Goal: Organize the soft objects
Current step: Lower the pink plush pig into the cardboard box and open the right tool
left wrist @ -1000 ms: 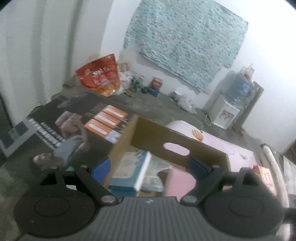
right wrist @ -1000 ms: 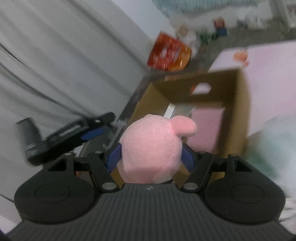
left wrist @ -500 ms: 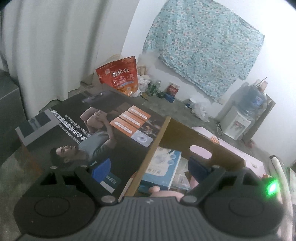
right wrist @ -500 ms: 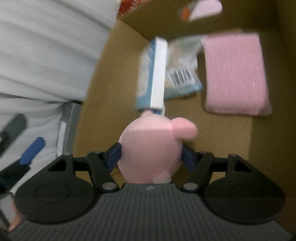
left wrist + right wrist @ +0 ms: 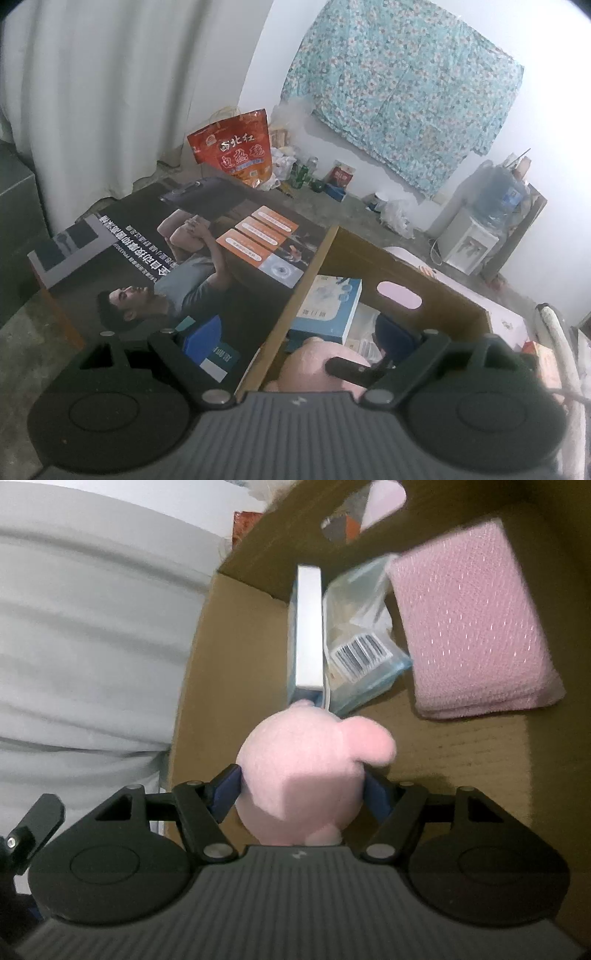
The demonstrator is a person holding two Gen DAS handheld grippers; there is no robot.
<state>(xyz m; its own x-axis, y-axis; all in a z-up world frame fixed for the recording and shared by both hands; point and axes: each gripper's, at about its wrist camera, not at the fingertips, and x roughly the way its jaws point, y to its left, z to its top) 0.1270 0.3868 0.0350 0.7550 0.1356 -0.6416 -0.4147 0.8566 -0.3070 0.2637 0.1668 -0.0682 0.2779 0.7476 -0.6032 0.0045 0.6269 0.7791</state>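
Left wrist view: the left gripper (image 5: 299,341) stands spread wide and empty across the near wall of the brown cardboard box (image 5: 436,295); a round pink plush toy (image 5: 314,363) lies at 6 o'clock inside. Right wrist view: the right gripper (image 5: 301,794), jaws just opening, flanks the plush toy (image 5: 303,775); contact looks lost, though unclear. A folded pink towel (image 5: 469,627) lies at 1 o'clock, a blue-and-white carton (image 5: 308,627) at 12.

grey floor (image 5: 22,317), printed poster (image 5: 177,258), cardboard box (image 5: 436,291), red bag (image 5: 236,151)
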